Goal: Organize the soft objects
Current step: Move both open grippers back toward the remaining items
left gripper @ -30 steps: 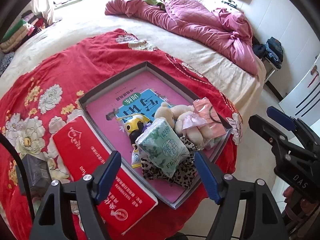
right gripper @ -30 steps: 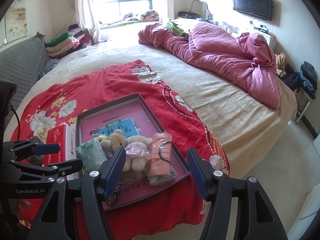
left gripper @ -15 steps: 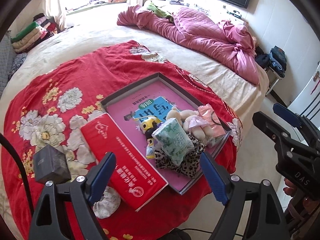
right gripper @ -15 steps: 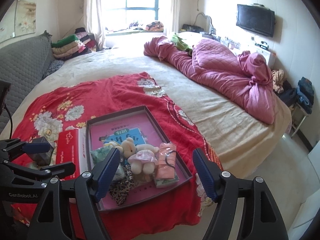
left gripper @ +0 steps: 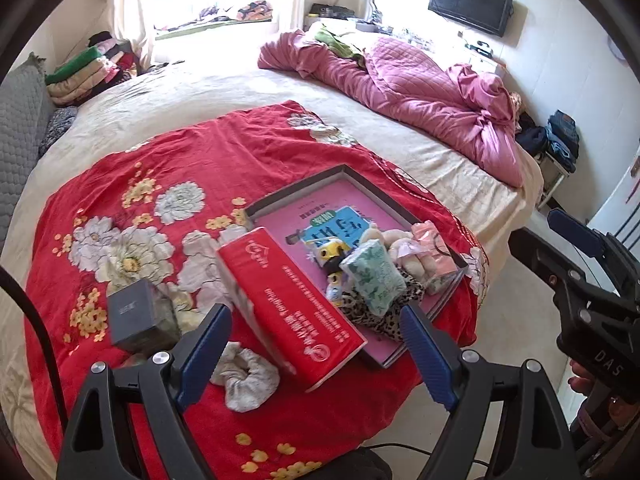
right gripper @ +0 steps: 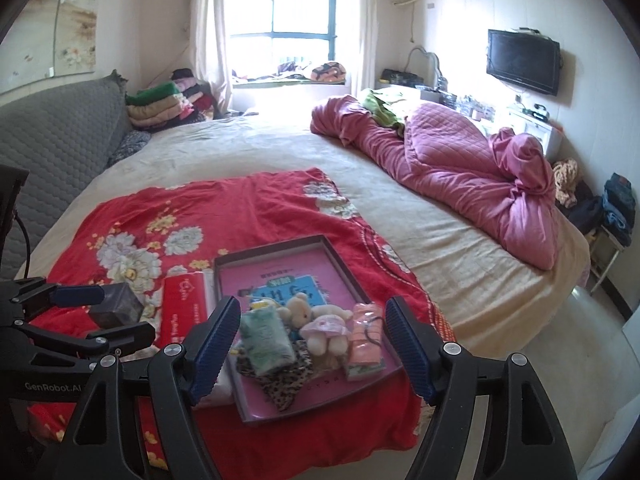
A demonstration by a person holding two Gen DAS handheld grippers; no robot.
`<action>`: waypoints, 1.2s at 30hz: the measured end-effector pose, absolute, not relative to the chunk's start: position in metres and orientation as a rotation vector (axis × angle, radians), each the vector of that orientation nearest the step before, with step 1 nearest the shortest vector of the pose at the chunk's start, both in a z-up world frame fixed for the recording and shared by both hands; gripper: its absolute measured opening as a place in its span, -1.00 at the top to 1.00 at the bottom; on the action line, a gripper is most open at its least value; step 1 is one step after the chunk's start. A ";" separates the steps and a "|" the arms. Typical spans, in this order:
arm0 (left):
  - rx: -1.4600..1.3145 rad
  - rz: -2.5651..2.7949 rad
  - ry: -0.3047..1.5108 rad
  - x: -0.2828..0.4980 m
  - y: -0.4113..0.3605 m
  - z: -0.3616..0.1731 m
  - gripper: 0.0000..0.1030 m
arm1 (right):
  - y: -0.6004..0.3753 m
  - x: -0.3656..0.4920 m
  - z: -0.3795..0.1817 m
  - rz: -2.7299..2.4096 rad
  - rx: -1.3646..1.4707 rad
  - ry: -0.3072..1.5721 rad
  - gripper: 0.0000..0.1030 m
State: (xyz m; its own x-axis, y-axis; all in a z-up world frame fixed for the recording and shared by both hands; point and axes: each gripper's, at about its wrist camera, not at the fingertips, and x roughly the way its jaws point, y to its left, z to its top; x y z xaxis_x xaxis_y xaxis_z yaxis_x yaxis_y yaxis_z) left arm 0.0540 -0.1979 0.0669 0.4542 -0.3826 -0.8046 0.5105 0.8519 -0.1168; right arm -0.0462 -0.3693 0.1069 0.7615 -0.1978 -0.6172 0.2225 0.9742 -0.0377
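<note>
Daylight is admitted through the tall blue-framed window (right gripper: 282, 20) at the far wall, whose panes are blown out to white. The beige quilted bed (right gripper: 256, 152) is evenly lit, with soft shadows. Straight lines are bent by fisheye distortion, black vignetting fills the corners, and slight blur is seen

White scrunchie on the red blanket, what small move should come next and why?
Probably lower the left gripper onto the white scrunchie. It lies outside the tray, beside the red box, while the other soft things sit in the tray. Both grippers look open and empty.
</note>
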 end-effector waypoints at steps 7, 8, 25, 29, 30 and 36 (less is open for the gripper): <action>0.126 -0.509 0.938 0.051 -0.163 0.073 -0.66 | -0.335 -0.043 0.112 -0.178 0.009 0.664 -0.48; 0.120 -0.502 0.940 0.051 -0.158 0.074 -0.66 | -0.331 -0.042 0.112 -0.173 0.005 0.664 -0.48; 0.038 -0.393 0.956 0.050 -0.078 0.071 -0.66 | -0.259 -0.035 0.110 -0.058 -0.066 0.676 -0.48; 0.022 -0.369 0.970 0.051 -0.061 0.064 -0.66 | -0.245 -0.033 0.104 -0.035 -0.082 0.690 -0.48; 0.015 -0.361 0.976 0.051 -0.055 0.062 -0.66 | -0.242 -0.032 0.102 -0.028 -0.086 0.694 -0.48; -0.016 -0.308 1.004 0.056 -0.026 0.046 -0.66 | -0.223 -0.028 0.087 0.011 -0.114 0.721 -0.48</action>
State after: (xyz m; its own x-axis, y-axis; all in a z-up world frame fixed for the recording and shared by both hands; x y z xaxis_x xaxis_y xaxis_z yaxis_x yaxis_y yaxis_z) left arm 0.0557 -0.0261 0.0456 0.4978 -0.2613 -0.8270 0.2469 0.9568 -0.1538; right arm -0.0279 -0.2230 0.0867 0.7512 -0.0293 -0.6594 -0.0493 0.9937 -0.1004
